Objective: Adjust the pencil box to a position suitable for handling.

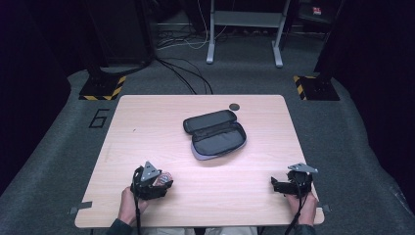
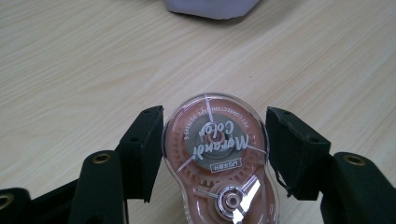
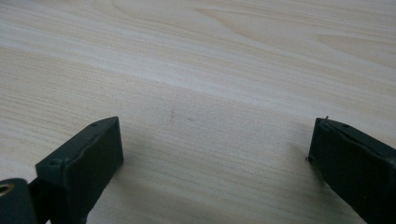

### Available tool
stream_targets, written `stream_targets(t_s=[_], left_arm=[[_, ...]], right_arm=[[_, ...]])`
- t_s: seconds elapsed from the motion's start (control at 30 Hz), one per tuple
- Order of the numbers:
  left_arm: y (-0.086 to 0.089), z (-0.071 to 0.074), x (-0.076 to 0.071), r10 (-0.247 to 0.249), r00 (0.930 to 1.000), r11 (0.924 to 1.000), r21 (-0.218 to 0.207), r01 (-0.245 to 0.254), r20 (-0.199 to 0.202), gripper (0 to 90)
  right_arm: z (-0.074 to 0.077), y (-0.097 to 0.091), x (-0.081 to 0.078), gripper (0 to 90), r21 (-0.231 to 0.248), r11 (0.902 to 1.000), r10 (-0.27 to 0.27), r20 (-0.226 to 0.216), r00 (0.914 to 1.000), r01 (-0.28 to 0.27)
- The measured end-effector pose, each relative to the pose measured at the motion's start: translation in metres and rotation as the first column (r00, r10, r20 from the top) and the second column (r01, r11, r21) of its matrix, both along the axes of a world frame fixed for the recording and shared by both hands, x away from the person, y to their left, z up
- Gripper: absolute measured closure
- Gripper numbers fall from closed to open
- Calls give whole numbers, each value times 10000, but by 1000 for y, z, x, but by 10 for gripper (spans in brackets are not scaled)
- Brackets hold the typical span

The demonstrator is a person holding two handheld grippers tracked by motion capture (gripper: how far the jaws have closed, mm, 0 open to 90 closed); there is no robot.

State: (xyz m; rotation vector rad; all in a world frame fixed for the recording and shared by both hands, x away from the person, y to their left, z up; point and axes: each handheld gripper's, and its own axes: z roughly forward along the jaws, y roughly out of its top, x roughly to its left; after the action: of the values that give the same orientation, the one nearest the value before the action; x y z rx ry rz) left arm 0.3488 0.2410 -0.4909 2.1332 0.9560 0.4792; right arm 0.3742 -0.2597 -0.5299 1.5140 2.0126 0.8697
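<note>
Left tool (image 2: 215, 140) clamped; right tool (image 3: 215, 158) agape

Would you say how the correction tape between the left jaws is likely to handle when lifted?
The correction tape looks like a hard, clear plastic shell, so probably stiff and light. Its glossy, rounded sides may slip against the left gripper pads. It lies flat on the table, so rolling seems unlikely.

The right gripper (image 3: 212, 163) hangs low over the pale wood-grain tabletop (image 3: 201, 70), its 2 black fingers (image 3: 81, 161) spread wide apart with bare wood between them, gripping nothing.
</note>
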Motion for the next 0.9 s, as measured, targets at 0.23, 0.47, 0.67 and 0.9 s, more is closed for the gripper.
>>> stream_targets(t_s=[0.23, 0.47, 0.67, 0.9], left_arm=[[-14, -2, 2, -645, 9979, 9979, 6, 645, -57, 395], [-28, -6, 5, -1335, 9909, 9910, 34, 1336, -157, 395], [-37, -10, 8, -1786, 9832, 9839, 48, 1789, -368, 395], [-46, -19, 8, -1973, 9792, 9797, 254, 1987, -468, 394]], right_arm=[[0, 0, 0, 26, -3, 10000, 0, -3, 10000, 0], [0, 0, 0, 26, -3, 10000, 1, 1, 10000, -1], [0, 0, 0, 26, -6, 10000, 5, 1, 10000, -5], [0, 0, 0, 26, -5, 10000, 2, 0, 10000, -2]])
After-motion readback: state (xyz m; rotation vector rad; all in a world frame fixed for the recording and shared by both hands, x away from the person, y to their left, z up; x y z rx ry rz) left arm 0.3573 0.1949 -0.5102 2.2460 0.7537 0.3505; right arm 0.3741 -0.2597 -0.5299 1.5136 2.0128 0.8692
